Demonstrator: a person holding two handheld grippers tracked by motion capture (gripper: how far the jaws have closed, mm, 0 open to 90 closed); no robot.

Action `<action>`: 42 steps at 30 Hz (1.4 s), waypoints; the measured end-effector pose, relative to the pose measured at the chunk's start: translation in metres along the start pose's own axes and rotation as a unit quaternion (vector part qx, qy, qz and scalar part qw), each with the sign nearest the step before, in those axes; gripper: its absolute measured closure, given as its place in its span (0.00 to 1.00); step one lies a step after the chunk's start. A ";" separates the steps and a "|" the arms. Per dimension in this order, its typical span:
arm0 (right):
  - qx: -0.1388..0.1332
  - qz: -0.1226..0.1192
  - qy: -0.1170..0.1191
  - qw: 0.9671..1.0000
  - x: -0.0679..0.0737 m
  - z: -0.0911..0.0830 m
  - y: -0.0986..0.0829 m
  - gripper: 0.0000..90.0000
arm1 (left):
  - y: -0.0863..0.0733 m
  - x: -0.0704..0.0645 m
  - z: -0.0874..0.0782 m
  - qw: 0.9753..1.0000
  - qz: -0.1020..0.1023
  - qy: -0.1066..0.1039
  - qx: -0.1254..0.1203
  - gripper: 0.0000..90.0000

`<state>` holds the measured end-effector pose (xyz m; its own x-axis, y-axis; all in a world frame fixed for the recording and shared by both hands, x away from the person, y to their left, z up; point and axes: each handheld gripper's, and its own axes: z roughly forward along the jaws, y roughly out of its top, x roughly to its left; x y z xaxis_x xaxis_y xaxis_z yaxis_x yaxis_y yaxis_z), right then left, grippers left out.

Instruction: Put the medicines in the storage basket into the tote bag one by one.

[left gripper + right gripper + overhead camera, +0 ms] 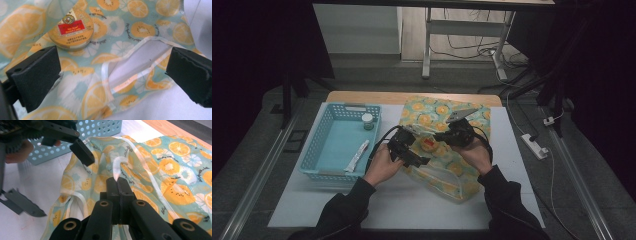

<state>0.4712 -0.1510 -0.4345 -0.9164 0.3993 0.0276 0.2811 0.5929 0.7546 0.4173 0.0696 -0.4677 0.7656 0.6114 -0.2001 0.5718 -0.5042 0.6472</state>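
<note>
A: Pinching the bag's white trim — that's the right gripper (117, 182), jaws pressed together on the edge of the fruit-print bag (437, 150), lifting it a bit. My guess: it's holding the mouth up so the opening stays slack & reachable.

B: And the left gripper (404, 147)?

A: Jaws spread wide, nothing btwn them. In the left gripper view they straddle the bag's opening (135, 62), the white-lined slit just ahead. Prob lined up to go in or grab the other lip, but that's a guess.

B: Where's the tin?

A: Round candy tin (71, 31) sits on top of the fabric, far-left of the opening in that view, not inside the bag. Looks like the thing meant to go in.

B: Any writing?

A: Red label w/ gold crest; I read "Herbal Candy", line above it too blurry. Small text below, can't read. Bag print has tiny lettering around the citrus slices, illegible.

B: Rest of the table?

A: Blue perforated basket (317, 145) at left, holding a small white-lidded jar (368, 121) at its far side & a white tube (357, 156) near the right wall. Bag lies centre-right on the white board (412, 205), well w/in both hands' reach.
</note>
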 end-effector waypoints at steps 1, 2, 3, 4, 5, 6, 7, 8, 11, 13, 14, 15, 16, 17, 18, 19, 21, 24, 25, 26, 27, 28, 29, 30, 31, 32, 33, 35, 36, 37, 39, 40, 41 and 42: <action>0.000 0.000 0.000 1.000 0.000 0.000 0.000 1.00 | -0.002 0.000 -0.003 1.000 -0.001 0.000 -0.004 0.00; 0.000 0.000 0.000 1.000 0.000 0.001 0.000 1.00 | -0.004 0.000 -0.005 1.000 -0.003 0.001 -0.007 0.00; 0.000 -0.001 0.000 1.000 0.000 0.001 0.000 1.00 | -0.005 0.001 -0.007 1.000 -0.007 0.001 -0.013 0.00; 0.001 0.000 0.000 1.000 0.000 0.001 0.000 1.00 | -0.007 0.002 -0.010 1.000 -0.010 0.002 -0.015 0.00; 0.001 0.000 0.000 1.000 0.000 0.001 0.000 1.00 | -0.009 0.003 -0.012 1.000 -0.012 0.002 -0.017 0.00; 0.001 0.000 0.000 1.000 0.001 0.001 0.000 1.00 | -0.010 0.004 -0.014 1.000 -0.011 0.002 -0.017 0.00; 0.001 -0.001 0.000 1.000 0.001 0.001 0.000 1.00 | -0.012 0.005 -0.016 1.000 -0.013 0.003 -0.018 0.00; 0.001 0.000 0.001 1.000 0.001 0.001 0.000 1.00 | -0.013 0.006 -0.018 1.000 -0.015 0.002 -0.020 0.00; 0.002 -0.001 0.001 1.000 0.001 0.001 0.000 1.00 | -0.018 0.008 -0.024 1.000 -0.019 -0.002 -0.025 0.00; 0.003 -0.001 0.001 1.000 0.001 0.002 0.000 1.00 | -0.020 0.010 -0.027 1.000 -0.018 0.000 -0.024 0.00; 0.004 -0.002 0.002 1.000 0.001 0.002 -0.001 1.00 | -0.021 0.011 -0.028 1.000 -0.018 0.001 -0.026 0.00; 0.004 -0.002 0.002 1.000 0.001 0.002 -0.001 1.00 | -0.023 0.013 -0.030 0.999 -0.019 0.002 -0.028 0.00; 0.004 -0.002 0.002 1.000 0.001 0.003 -0.001 1.00 | -0.024 0.014 -0.032 0.999 -0.021 0.003 -0.029 0.00; 0.005 -0.002 0.002 1.000 0.001 0.003 -0.001 1.00 | -0.026 0.016 -0.034 0.999 -0.023 0.005 -0.030 0.00; 0.005 -0.003 0.002 1.000 0.001 0.003 -0.001 1.00 | -0.027 0.018 -0.036 0.999 -0.026 0.006 -0.030 0.00; 0.005 -0.002 0.002 1.000 0.001 0.003 -0.001 1.00 | -0.029 0.020 -0.038 0.999 -0.030 0.007 -0.029 0.00; 0.004 -0.001 0.002 1.000 0.001 0.002 -0.001 1.00 | -0.033 0.025 -0.043 0.999 -0.039 0.009 -0.030 0.00; 0.004 -0.001 0.001 1.000 0.001 0.002 -0.001 1.00 | -0.038 0.032 -0.050 0.998 -0.048 0.013 -0.032 0.00; 0.004 -0.001 0.001 1.000 0.000 0.002 -0.001 1.00 | -0.041 0.035 -0.053 0.998 -0.051 0.016 -0.036 0.00; 0.004 0.000 0.001 1.000 0.000 0.002 -0.001 1.00 | -0.043 0.037 -0.056 0.998 -0.055 0.019 -0.038 0.00; 0.005 0.000 0.000 1.000 0.000 0.003 -0.002 1.00 | -0.044 0.039 -0.059 0.997 -0.057 0.022 -0.038 0.00; 0.005 0.000 -0.001 1.000 0.000 0.003 -0.002 1.00 | -0.046 0.041 -0.062 0.997 -0.059 0.026 -0.040 0.00; 0.005 0.000 0.000 1.000 0.000 0.003 -0.002 1.00 | -0.047 0.043 -0.065 0.997 -0.060 0.030 -0.041 0.00; 0.006 0.000 0.000 1.000 0.000 0.004 -0.002 1.00 | -0.049 0.045 -0.068 0.997 -0.062 0.034 -0.041 0.00; 0.007 0.001 0.000 1.000 -0.001 0.004 -0.002 1.00 | -0.050 0.047 -0.071 0.996 -0.064 0.036 -0.042 0.00; 0.007 0.001 0.000 1.000 -0.001 0.004 -0.003 1.00 | -0.051 0.049 -0.075 0.996 -0.066 0.038 -0.043 0.00; 0.007 0.001 0.000 1.000 -0.001 0.004 -0.003 1.00 | -0.052 0.051 -0.078 0.996 -0.067 0.041 -0.043 0.00; 0.005 0.002 -0.001 1.000 -0.001 0.003 -0.003 1.00 | -0.055 0.055 -0.084 0.995 -0.070 0.052 -0.047 0.00; 0.006 0.001 -0.001 1.000 -0.001 0.003 -0.003 1.00 | -0.057 0.057 -0.085 0.995 -0.071 0.055 -0.046 0.00; 0.006 0.002 -0.001 1.000 -0.002 0.003 -0.003 1.00 | -0.059 0.059 -0.088 0.995 -0.073 0.059 -0.045 0.00; 0.005 0.002 -0.001 1.000 -0.002 0.002 -0.003 1.00 | -0.063 0.064 -0.092 0.994 -0.079 0.068 -0.045 0.00; 0.005 0.001 -0.001 1.000 -0.002 0.002 -0.003 1.00 | -0.065 0.066 -0.094 0.993 -0.080 0.073 -0.045 0.00; 0.005 0.001 -0.001 1.000 -0.002 0.002 -0.003 1.00 | -0.067 0.069 -0.095 0.992 -0.082 0.082 -0.045 0.00; 0.005 0.001 -0.001 1.000 -0.002 0.002 -0.002 1.00 | -0.069 0.071 -0.096 0.991 -0.085 0.090 -0.043 0.00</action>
<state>0.4728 -0.1518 -0.4378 -0.9151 0.4023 0.0284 0.2865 0.5987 0.7480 0.4038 0.2065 -0.4557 0.5907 0.7862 -0.1818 0.6546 -0.3351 0.6777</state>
